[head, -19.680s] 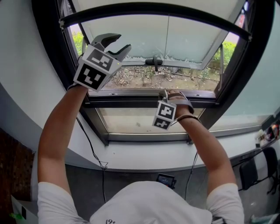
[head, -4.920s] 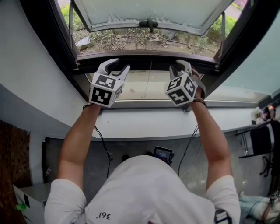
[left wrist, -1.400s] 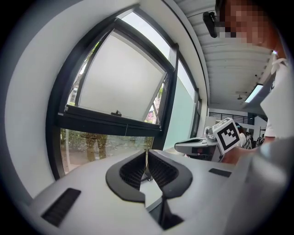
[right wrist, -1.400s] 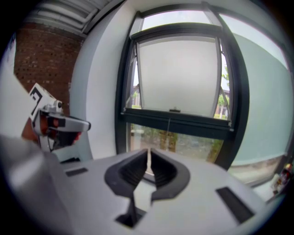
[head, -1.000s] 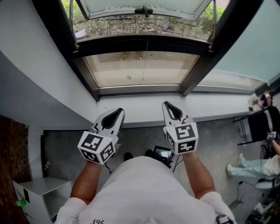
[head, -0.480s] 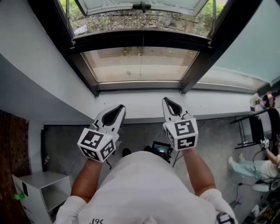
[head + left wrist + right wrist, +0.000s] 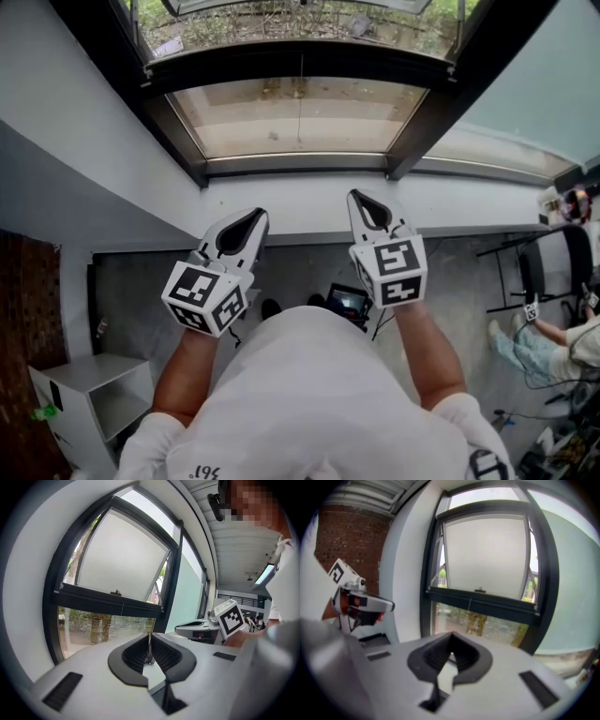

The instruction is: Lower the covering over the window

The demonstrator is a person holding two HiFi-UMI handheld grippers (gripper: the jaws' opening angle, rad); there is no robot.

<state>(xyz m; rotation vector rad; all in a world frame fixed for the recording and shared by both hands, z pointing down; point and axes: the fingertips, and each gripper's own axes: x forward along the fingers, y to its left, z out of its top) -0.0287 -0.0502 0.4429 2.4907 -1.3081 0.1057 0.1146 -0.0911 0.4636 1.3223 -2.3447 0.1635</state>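
Left tool and right tool, both closed and empty, held at chest level.

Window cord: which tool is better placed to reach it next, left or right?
Right, narrowly. The right tool reaches closer to the sill than the left tool; the cord hangs roughly midway between them. Both are shut and empty.

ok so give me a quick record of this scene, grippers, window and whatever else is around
left gripper: shut, empty, held low before the torso
right gripper: shut, empty, beside the left one, apart from it
top sash: tilted open outward
lower pane: closed, trees visible through it
cord: thin, runs down the lower pane's middle
covering: cannot tell whether it is lowered
cabinet: grey, on the floor at the person's left
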